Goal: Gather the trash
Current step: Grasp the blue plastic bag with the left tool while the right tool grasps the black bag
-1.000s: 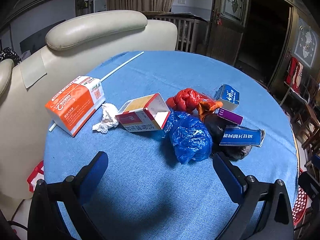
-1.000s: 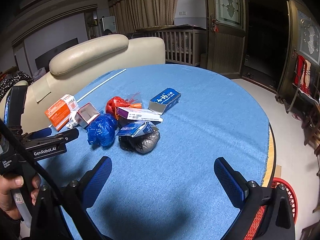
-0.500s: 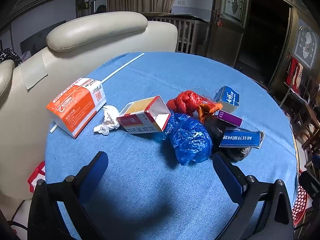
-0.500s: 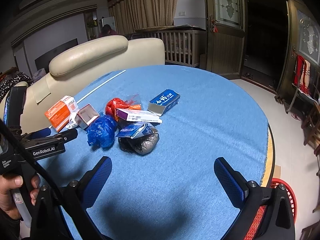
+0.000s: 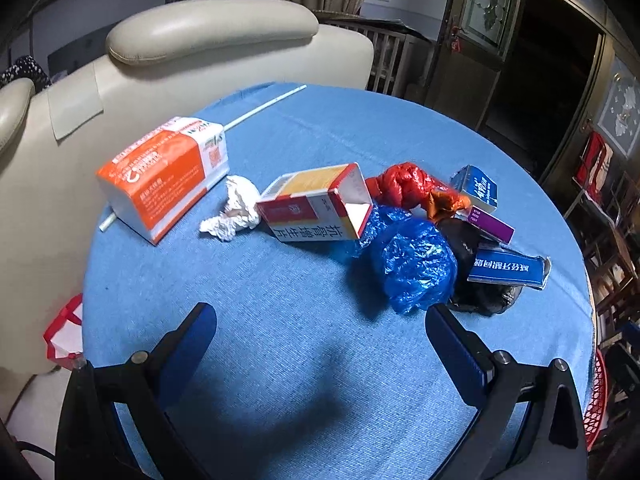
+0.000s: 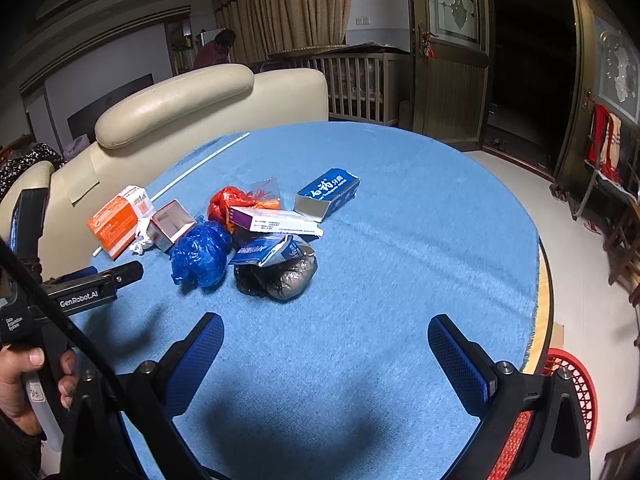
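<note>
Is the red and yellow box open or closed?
Open. The red and yellow box lies on its side, end flap gone, hollow inside showing.

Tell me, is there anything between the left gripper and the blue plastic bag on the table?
Nothing visible. The left gripper is open above bare blue tablecloth, and the blue plastic bag lies just ahead toward its right jaw, with no item in front of it.
</note>
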